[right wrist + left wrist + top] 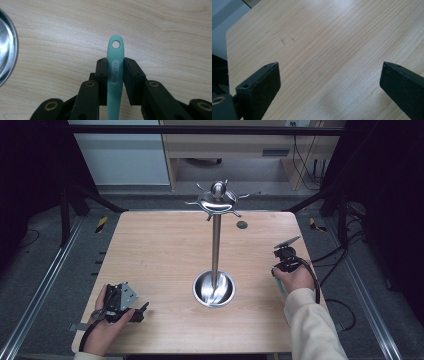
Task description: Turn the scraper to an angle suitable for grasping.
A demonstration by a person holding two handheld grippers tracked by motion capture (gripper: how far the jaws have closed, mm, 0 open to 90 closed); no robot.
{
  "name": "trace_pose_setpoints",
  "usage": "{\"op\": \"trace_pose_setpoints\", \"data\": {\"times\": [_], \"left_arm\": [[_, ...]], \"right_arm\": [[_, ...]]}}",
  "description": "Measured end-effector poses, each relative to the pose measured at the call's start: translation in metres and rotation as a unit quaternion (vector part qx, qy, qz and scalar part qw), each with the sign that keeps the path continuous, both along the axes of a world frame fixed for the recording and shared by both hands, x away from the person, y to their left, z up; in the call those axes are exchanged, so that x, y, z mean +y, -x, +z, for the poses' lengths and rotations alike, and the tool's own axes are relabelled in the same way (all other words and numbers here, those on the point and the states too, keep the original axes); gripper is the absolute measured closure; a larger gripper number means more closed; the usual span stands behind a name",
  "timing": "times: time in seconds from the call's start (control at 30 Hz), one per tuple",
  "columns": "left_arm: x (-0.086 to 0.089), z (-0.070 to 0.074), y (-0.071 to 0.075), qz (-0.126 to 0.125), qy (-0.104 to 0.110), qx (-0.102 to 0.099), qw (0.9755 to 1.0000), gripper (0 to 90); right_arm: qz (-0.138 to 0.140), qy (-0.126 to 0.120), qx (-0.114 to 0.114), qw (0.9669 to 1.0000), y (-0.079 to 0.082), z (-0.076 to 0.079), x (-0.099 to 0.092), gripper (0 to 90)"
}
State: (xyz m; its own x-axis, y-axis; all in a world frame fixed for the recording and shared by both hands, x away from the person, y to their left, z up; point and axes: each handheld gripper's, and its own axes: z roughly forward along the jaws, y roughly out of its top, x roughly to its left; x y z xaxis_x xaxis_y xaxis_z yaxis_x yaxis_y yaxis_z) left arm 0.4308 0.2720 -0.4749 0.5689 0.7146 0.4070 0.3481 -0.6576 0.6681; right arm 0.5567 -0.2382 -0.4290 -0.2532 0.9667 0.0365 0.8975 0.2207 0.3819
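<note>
While my right jaws (115, 75) pinch the light, bendy teal spatula handle (115, 72) just below its hanging hole, my left jaws (329, 82) stand spread, empty.

Slim mint-green silicone handle (115, 72), hanging hole at tip, embossed lettering, raised above table

Soft, even light falls from above on the pale surface (165, 250), while the room's edges in the high view sink into near black. The steel stand (216, 245) throws bright glare off its dish and cap. Under the left hand-held gripper (329, 75) lies a faint, blurred shadow. The right hand-held gripper (115, 71) shows a sharp teal handle (115, 75); its near links blur slightly.
</note>
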Motion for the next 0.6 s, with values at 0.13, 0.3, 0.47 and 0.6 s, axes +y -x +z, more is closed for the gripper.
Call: {"op": "trace_pose_setpoints", "data": {"times": [0.13,0.3,0.47,0.6], "left_arm": [[0.000,0.000,0.000,0.000,-0.001,0.001,1.0000,3.0],[0.000,0.000,0.000,-0.001,-0.001,0.001,1.0000,3.0],[0.000,0.000,0.000,-0.001,-0.001,0.002,1.0000,3.0],[-0.001,0.000,0.000,-0.003,-0.002,0.002,1.0000,3.0]], "right_arm": [[0.002,-0.001,-0.010,1.0000,0.002,0.011,-0.002,74.4],[0.006,-0.005,-0.021,0.9997,0.004,0.023,-0.004,74.4],[0.008,-0.010,-0.037,0.9992,0.007,0.037,-0.004,74.4],[0.013,-0.014,-0.051,0.9985,0.010,0.047,-0.004,74.4]]}}
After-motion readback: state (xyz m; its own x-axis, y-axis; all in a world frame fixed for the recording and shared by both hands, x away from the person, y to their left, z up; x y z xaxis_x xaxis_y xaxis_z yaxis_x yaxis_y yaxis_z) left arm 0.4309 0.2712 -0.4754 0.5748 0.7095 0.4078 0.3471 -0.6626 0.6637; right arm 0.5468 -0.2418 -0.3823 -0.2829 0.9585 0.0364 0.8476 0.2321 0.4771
